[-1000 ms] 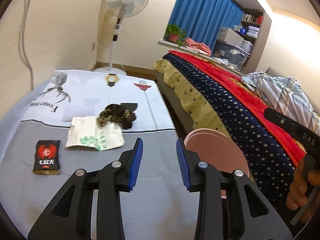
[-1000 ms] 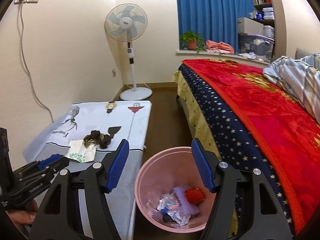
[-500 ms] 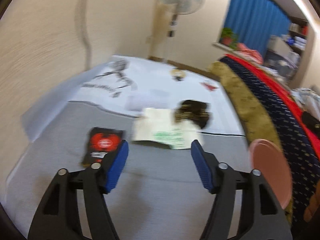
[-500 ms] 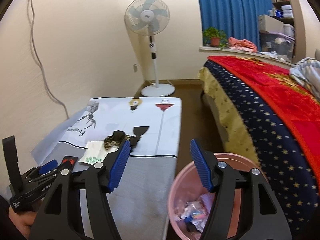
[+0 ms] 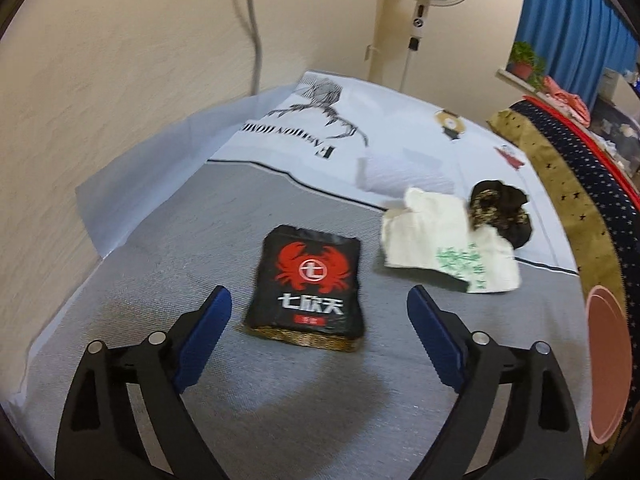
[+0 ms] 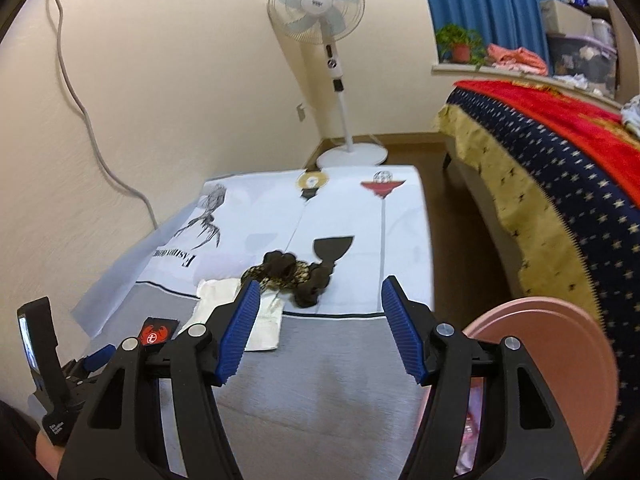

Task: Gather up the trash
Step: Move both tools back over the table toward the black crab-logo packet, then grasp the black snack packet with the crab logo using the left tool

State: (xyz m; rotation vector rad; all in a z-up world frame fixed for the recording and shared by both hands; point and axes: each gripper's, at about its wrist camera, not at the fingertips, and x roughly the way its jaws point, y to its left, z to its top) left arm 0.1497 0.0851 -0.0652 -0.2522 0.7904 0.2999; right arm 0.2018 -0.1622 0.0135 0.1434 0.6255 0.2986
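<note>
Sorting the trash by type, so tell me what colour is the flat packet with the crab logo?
The packet is black with a red crab; clearest in the left wrist view.

Low table with a grey and white printed cloth, trash scattered on top

The table (image 5: 280, 420) wears a cloth, grey at the near end, white with skeleton and emblem prints at the far end; a black packet with a red crab logo (image 5: 308, 280) lies flat on the grey part; just right of it a crumpled white paper with green print (image 5: 444, 248) straddles the black dividing line; a dark crumpled wrapper (image 5: 500, 212) sits touching that paper's far right edge, on the white.
</note>
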